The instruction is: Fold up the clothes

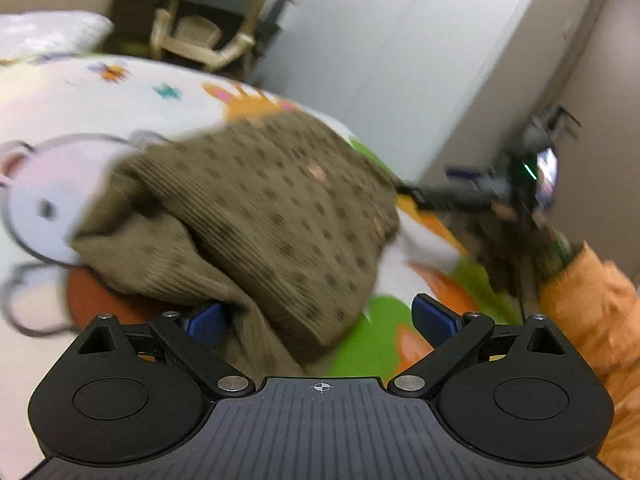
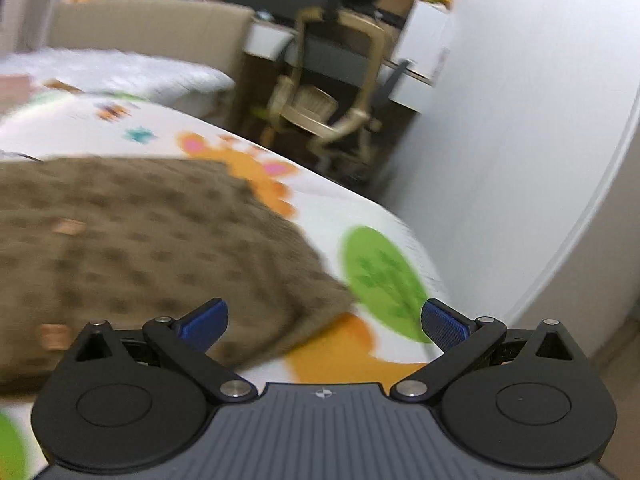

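the brown spotted sweater (image 1: 256, 216) is being left bunched on the cartoon blanket (image 1: 80, 92) toward 10 o'clock, both the left gripper (image 1: 320, 316) and right gripper (image 2: 324, 320) are being held wide open and empty, and edges should be pinched flat.

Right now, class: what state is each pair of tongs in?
Left tongs: open, holding nothing; brown sweater lies between them.
Right tongs: open, empty.
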### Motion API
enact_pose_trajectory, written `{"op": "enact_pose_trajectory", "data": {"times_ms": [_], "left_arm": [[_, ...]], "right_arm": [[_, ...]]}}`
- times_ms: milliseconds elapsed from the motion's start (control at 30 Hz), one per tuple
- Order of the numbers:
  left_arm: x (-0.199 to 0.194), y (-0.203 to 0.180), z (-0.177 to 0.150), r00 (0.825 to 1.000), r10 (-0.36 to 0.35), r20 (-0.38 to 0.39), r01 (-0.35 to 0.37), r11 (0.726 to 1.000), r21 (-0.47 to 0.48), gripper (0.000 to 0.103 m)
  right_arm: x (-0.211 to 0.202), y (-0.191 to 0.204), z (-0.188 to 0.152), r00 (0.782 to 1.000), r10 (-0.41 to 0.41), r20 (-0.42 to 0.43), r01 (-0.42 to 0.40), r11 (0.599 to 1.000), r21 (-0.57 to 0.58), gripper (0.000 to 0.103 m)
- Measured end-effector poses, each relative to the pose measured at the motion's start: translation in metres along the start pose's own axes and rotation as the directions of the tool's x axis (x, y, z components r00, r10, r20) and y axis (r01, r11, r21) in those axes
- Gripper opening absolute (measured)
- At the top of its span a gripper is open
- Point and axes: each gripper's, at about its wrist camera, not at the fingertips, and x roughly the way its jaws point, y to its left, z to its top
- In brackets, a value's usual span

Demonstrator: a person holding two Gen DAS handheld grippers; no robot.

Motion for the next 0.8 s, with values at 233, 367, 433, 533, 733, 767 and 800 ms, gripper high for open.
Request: {"op": "enact_pose_trajectory", "data": {"times_ms": [233,367,433,533,733,767,800], "left_arm": [[-0.019,0.039,0.02,0.963,0.261,0.06,-0.253,0.96,-0.116,0.096],[-0.012,0.034,0.008,0.978,0.21,0.006,-0.208,0.97,-0.128,0.082],[-0.009,0.029,0.001,0.984,0.18,-0.006,-0.179,0.974,-0.137,0.081],[0.002,0.023,-0.005,0.992,0.122,-0.021,-0.124,0.98,-0.156,0.072],[0.012,0.012,0.006,1.0,0.028,-0.009,-0.029,0.983,-0.183,0.05],[0.01,0.01,0.01,1.0,0.026,0.003,-0.025,0.983,-0.18,0.05],[0.009,0.009,0.014,1.0,0.025,0.014,-0.022,0.984,-0.177,0.05]], "right_arm": [[-0.053,0.075,-0.003,0.958,0.275,0.083,-0.26,0.954,-0.151,0.103],[-0.064,0.103,-0.004,0.924,0.372,0.084,-0.349,0.914,-0.207,0.103],[-0.069,0.111,-0.005,0.912,0.402,0.081,-0.374,0.897,-0.235,0.103],[-0.077,0.125,-0.01,0.89,0.451,0.067,-0.416,0.863,-0.287,0.103],[-0.09,0.159,-0.014,0.859,0.509,0.062,-0.456,0.814,-0.359,0.103],[-0.091,0.165,-0.013,0.858,0.509,0.062,-0.454,0.811,-0.37,0.103],[-0.088,0.17,-0.013,0.861,0.504,0.059,-0.449,0.811,-0.375,0.103]]}}
